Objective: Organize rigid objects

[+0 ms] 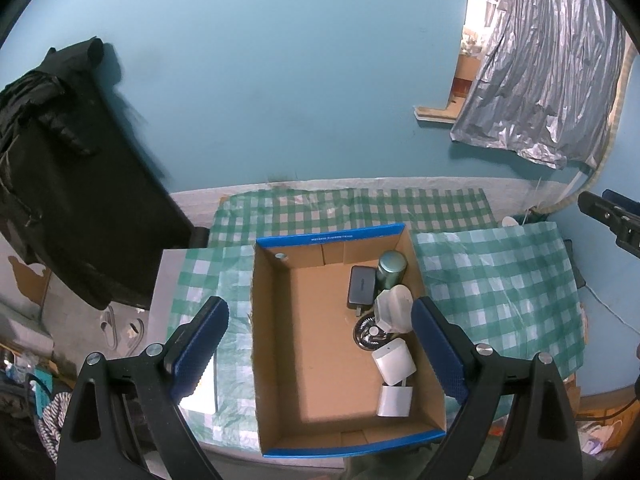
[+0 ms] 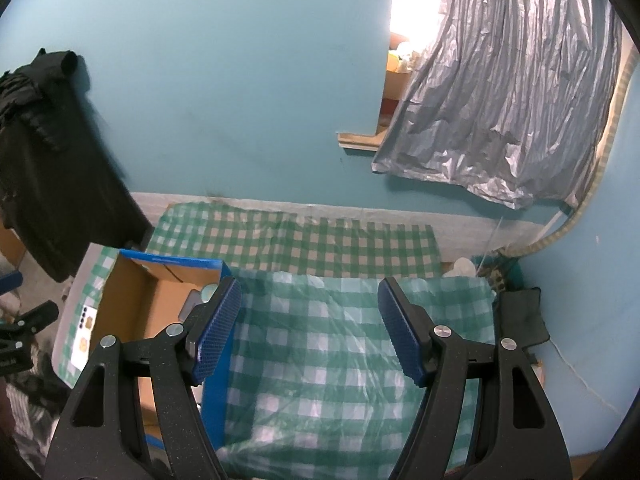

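Both the left gripper (image 1: 320, 354) and right gripper (image 2: 310, 332) hang spread and empty; a careless reach risks toppling the upright green can (image 1: 391, 271), frame centre, against the box (image 1: 320, 442) wall.

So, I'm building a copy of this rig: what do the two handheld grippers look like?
Both match: the left gripper and right gripper have matte black angular arms with triangular cut-outs, round silver pivot screws, and flat finger pads covered in dimpled blue rubber.

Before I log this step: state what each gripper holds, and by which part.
Nothing is held. The left gripper stands open over the cardboard box; the right gripper stands open over the checked cloth.
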